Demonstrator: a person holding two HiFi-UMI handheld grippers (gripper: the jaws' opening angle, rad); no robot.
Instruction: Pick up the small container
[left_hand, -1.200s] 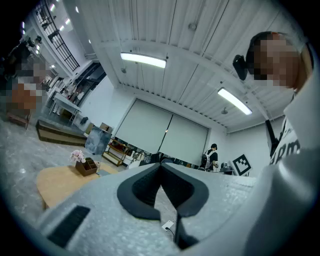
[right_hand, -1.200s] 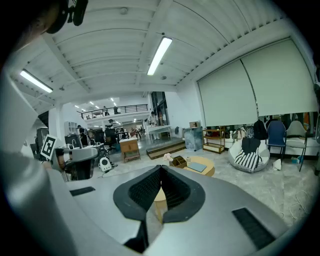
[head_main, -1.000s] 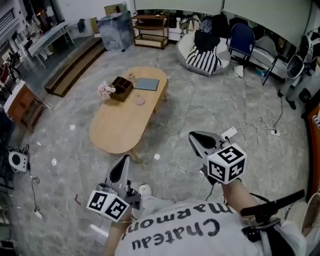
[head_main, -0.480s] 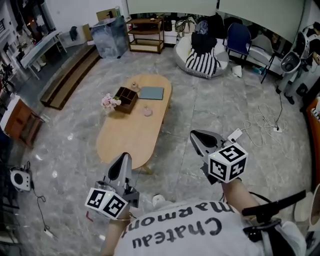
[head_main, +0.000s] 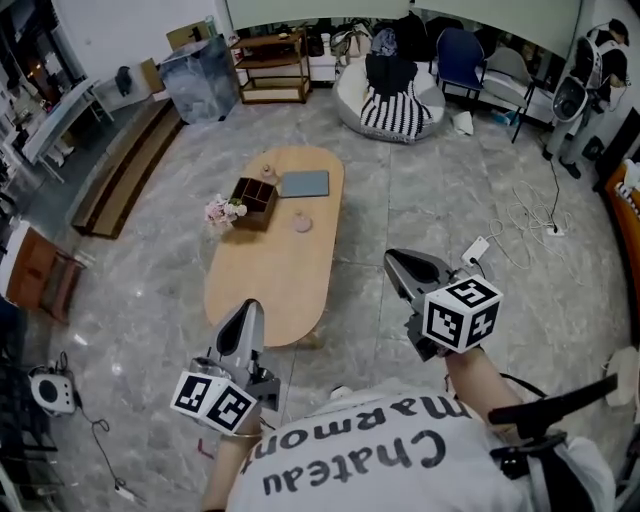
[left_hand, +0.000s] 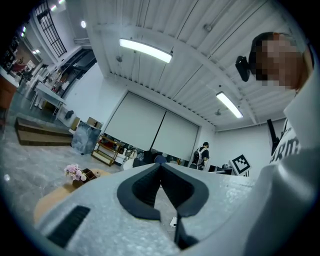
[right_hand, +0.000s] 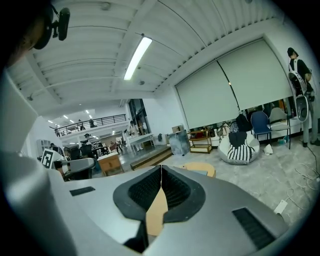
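A small pinkish round container (head_main: 303, 224) sits on the oval wooden table (head_main: 270, 280), to the right of a brown compartment box (head_main: 253, 197). Pink flowers (head_main: 224, 211) stand at that box's left end, and a grey-blue flat pad (head_main: 304, 184) lies beyond it. My left gripper (head_main: 247, 308) is shut and empty, hovering over the table's near end. To the right of the table, my right gripper (head_main: 392, 258) hangs over the floor, also shut and empty. In the left gripper view the jaws (left_hand: 160, 165) meet, with the flowers (left_hand: 75, 172) far ahead. The right gripper (right_hand: 161, 167) points at the table (right_hand: 200, 169).
A striped beanbag (head_main: 388, 105), a blue chair (head_main: 458, 50) and an open shelf (head_main: 272, 65) stand at the far wall. A white power strip with cables (head_main: 475, 248) lies on the floor near my right gripper. A low wooden bench (head_main: 125, 170) runs along the left.
I have come closer to the table, whose near end now lies just ahead of my left gripper. Both grippers travelled forward with me and stayed shut.
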